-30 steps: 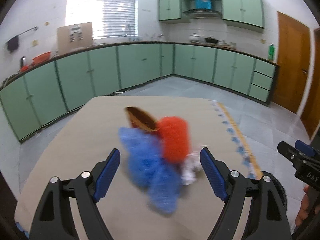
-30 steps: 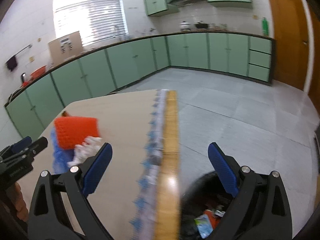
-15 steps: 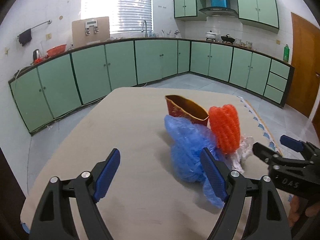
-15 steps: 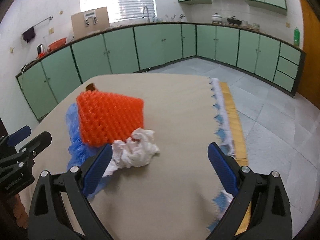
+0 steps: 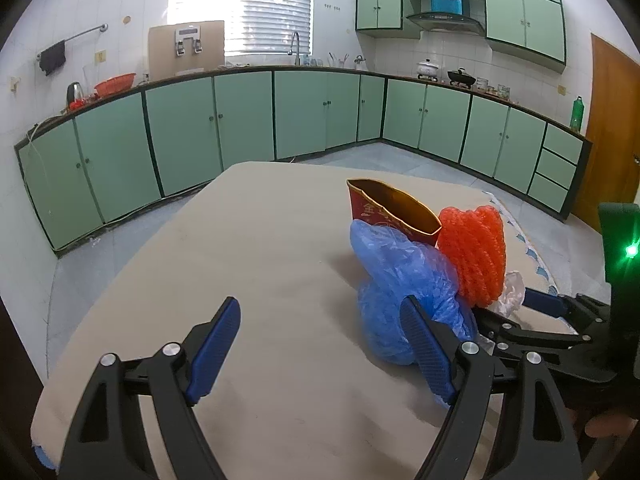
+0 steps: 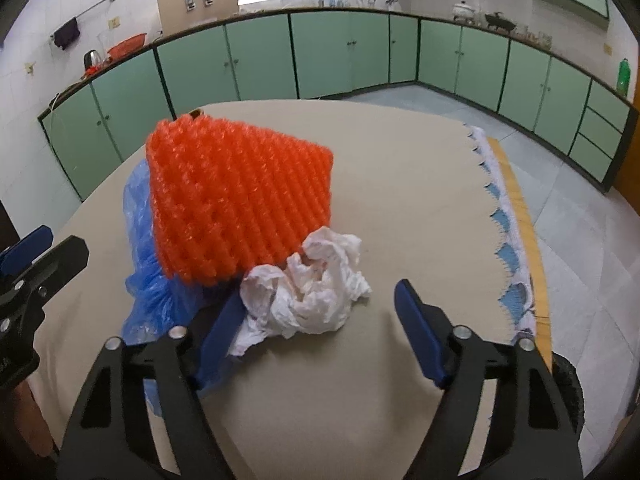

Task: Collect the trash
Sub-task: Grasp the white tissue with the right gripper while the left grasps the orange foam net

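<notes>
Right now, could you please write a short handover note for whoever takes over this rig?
Left tongs: open, empty, low over the table, left of the pile.
Right tongs: open, empty, straddling the white crumpled paper.
Pile mid-table: blue plastic bag, orange foam net leaning on it, red paper carton behind.
Done: nothing lifted from the pile.
Left: grab the paper, then net, bag and carton.

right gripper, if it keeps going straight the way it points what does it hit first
Most likely the crumpled white tissue, which lies between the open fingers of the right gripper, nearer its left finger. The orange foam net sits just behind it, resting on the blue plastic bag. Exact depth is unclear.
</notes>
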The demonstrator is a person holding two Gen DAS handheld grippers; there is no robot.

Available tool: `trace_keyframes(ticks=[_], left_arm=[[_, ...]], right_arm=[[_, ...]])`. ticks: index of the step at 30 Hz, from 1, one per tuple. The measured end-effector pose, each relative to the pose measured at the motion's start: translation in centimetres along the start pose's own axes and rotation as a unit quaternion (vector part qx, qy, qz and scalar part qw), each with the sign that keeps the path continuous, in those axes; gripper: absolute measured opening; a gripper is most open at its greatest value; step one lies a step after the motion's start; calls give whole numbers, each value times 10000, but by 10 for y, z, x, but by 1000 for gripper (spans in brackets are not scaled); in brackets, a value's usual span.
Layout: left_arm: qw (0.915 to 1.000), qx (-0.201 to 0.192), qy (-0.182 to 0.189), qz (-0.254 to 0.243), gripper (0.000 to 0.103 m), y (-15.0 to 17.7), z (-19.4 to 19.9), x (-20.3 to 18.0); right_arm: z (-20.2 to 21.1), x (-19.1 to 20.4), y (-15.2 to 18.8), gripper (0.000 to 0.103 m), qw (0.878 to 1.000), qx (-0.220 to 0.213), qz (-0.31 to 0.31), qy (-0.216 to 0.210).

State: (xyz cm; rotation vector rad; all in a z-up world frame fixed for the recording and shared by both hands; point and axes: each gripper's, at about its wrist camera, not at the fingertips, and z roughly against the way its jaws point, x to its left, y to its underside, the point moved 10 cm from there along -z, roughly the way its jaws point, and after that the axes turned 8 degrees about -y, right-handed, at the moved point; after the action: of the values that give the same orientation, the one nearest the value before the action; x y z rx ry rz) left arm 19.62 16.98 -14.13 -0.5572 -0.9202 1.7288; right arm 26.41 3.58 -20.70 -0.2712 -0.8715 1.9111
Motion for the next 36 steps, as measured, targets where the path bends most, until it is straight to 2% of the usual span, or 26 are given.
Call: trace_keyframes(ticks=[2,4,7,10,20,28,31,36], left_arm=[[10000,8,15,2,81,1,-1,1],[10000,1,33,-15,81,1,-1,-1],[10000,-10,50,-42,81,0,0,-3],[9999,-16,80,-66,81,-1,1,-8],[9992,-120,347,-161,81,-12,11,-38],[9971,-281,664,-240,80,-32,12,-73],[9963,-327,734,-303,76,-38,9,-87],[9959,-198,787,-389,63,-36,-4,-106]], right_arm=[[0,3,0,65,10000,23,8,-93],[-1,9,0,51,9997,44,11,-248],[0,14,0,39,9991,41,5,-421],[4,16,1,34,9986,3,-4,-537],[34,-10,-2,31,9986,-254,-128,-441],[56,-54,-11,31,9981,-470,-387,-116],[58,-67,-8,31,9976,-493,-484,-37],[57,-80,-5,31,9974,-495,-520,30]])
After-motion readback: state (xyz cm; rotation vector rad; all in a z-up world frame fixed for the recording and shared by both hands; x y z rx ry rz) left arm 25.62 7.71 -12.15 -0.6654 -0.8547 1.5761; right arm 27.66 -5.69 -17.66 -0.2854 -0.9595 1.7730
